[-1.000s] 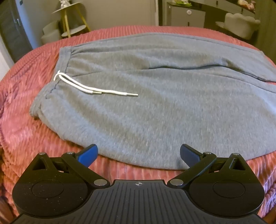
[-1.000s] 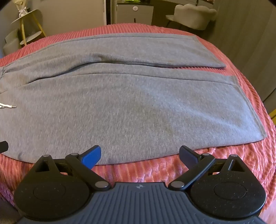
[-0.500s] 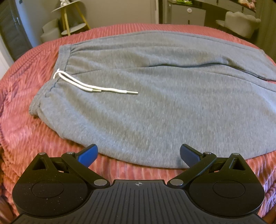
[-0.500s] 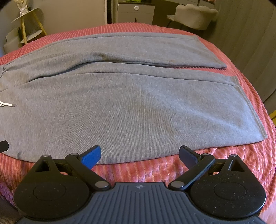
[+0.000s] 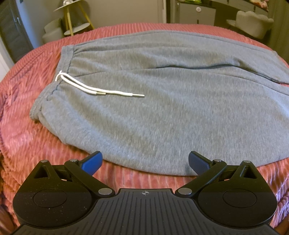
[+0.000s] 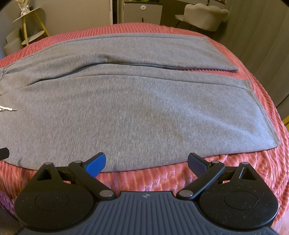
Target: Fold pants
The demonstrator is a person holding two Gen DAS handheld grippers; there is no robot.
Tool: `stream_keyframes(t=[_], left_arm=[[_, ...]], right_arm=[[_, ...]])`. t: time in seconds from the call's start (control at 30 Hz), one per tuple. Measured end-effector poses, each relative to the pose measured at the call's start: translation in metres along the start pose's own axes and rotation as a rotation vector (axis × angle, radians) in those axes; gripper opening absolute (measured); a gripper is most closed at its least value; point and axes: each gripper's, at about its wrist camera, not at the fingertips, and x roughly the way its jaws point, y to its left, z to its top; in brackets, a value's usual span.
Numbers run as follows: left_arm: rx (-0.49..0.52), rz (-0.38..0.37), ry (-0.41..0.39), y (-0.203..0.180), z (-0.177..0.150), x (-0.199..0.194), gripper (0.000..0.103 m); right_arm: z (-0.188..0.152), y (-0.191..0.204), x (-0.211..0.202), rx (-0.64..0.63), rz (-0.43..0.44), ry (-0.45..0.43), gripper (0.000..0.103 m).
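Note:
Grey sweatpants (image 5: 162, 101) lie flat on a pink ribbed bedspread (image 5: 23, 130), waistband at the left with a white drawstring (image 5: 94, 89). The legs (image 6: 144, 112) run to the right, and the cuffs end near the bed's right side. My left gripper (image 5: 144, 160) is open and empty at the pants' near edge below the waist. My right gripper (image 6: 146, 162) is open and empty at the near edge of the front leg. A tip of the left gripper shows at the right wrist view's left edge (image 6: 4, 152).
Behind the bed stand a yellow-legged side table (image 5: 75, 19), a white cabinet (image 5: 195, 13) and a pale chair (image 6: 204, 14). The bedspread (image 6: 261, 86) drops away at the right and near edges.
Both views have shifted very slightly, and the pants sit a touch lower in the frames. The pants lie as before and both grippers stay open.

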Motion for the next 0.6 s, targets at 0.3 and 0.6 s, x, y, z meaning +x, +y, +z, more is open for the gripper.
stream_keyframes(t=[0.3, 0.6], left_arm=[[0.0, 0.001, 0.003, -0.0008, 0.0012, -0.0001, 0.103], [0.005, 0.001, 0.008, -0.0021, 0.0002, 0.0005, 0.103]], right_arm=[[0.0004, 0.0009, 0.0003, -0.001, 0.0, 0.0, 0.097], [-0.0013, 0.0024, 0.0007, -0.004, -0.002, -0.001, 0.097]])
